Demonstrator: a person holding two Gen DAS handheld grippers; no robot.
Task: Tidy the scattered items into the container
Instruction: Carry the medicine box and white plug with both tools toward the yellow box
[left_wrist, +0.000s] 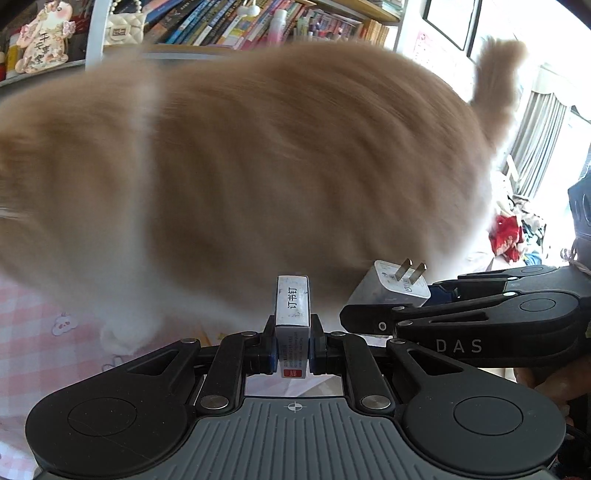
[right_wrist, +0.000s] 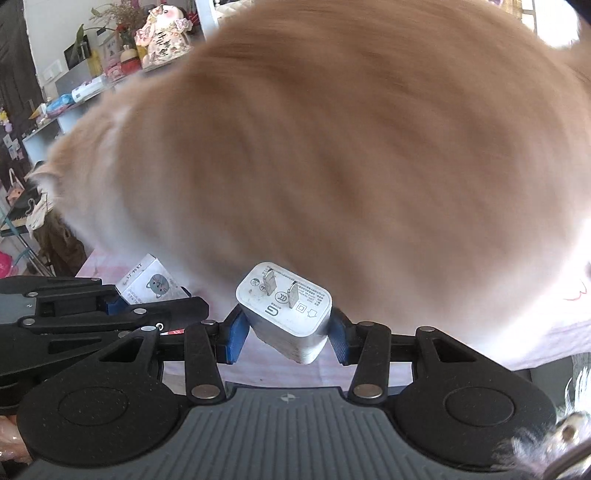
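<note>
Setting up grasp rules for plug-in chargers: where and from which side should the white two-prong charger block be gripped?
Grip the white two-prong charger block across its two smooth side walls, below the pronged face, approaching from the end opposite the prongs. The flat parallel sides seat the blue pads squarely, and the metal prongs stay pointing away, clear of the right tool, which holds it this way now.

Staple box (left_wrist: 292, 325): printed cardboard, slightly glossy, scuffed. Charger (right_wrist: 286, 308): smooth white plastic, marked, with dull metal prongs. Left gripper (left_wrist: 292, 352) and right gripper (right_wrist: 288, 332): matt black plastic. Cat (left_wrist: 240, 166): fluffy fur. Tablecloth (left_wrist: 44, 317): checked cloth.
</note>
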